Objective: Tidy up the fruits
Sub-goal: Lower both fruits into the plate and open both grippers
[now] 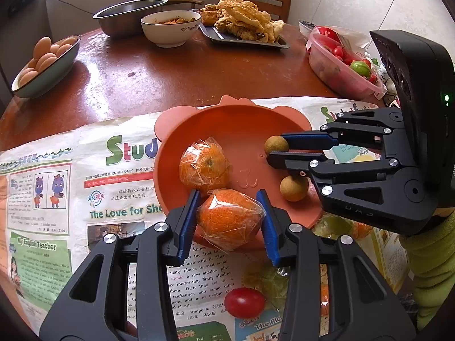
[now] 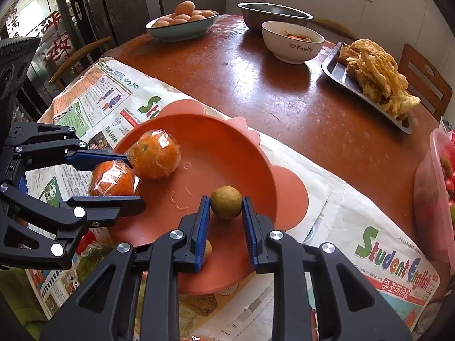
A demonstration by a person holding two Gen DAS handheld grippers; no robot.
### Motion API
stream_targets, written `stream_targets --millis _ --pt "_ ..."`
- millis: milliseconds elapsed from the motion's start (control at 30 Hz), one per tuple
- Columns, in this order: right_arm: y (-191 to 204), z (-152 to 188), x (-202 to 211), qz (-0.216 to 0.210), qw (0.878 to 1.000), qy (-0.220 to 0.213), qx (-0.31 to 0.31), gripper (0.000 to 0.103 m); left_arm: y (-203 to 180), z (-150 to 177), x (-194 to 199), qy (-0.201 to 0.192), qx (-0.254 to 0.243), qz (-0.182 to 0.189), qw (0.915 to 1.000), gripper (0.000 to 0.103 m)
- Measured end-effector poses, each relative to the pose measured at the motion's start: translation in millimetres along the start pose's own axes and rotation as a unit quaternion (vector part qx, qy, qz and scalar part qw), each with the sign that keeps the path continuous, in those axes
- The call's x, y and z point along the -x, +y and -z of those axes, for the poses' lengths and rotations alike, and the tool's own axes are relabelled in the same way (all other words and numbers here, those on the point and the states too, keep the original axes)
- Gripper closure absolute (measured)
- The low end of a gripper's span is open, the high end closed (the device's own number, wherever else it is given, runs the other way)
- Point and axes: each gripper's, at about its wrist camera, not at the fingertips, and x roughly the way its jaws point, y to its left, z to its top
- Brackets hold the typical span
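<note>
The left gripper clasped a wrapped orange, its wrap twist pointing leftward, over the plate's near rim. The right gripper pinched a round longan above the plate's open middle.

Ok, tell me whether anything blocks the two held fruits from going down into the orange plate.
Nothing visible does. The left gripper holds a wrapped orange over the near rim of the orange plate, beside another wrapped orange. The right gripper holds a longan over bare plate floor.
</note>
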Motion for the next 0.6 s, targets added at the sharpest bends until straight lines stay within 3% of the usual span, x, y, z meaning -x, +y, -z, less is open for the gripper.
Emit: stream_targets --millis 267,533,600 --pt "2 2 5 -0.002 1.0 -0.007 0.0 0.07 0 0 0 0.001 0.001 0.001 1.0 0.07" --pt "-5 7 22 0.007 1.0 -0.024 -0.012 0.067 0 0 -2 0.004 0.0 -0.002 1.0 0.069" --pt "-9 9 28 0.008 0.999 -0.031 -0.018 0.066 1 0 -4 0.005 0.0 -0.003 1.0 0.065"
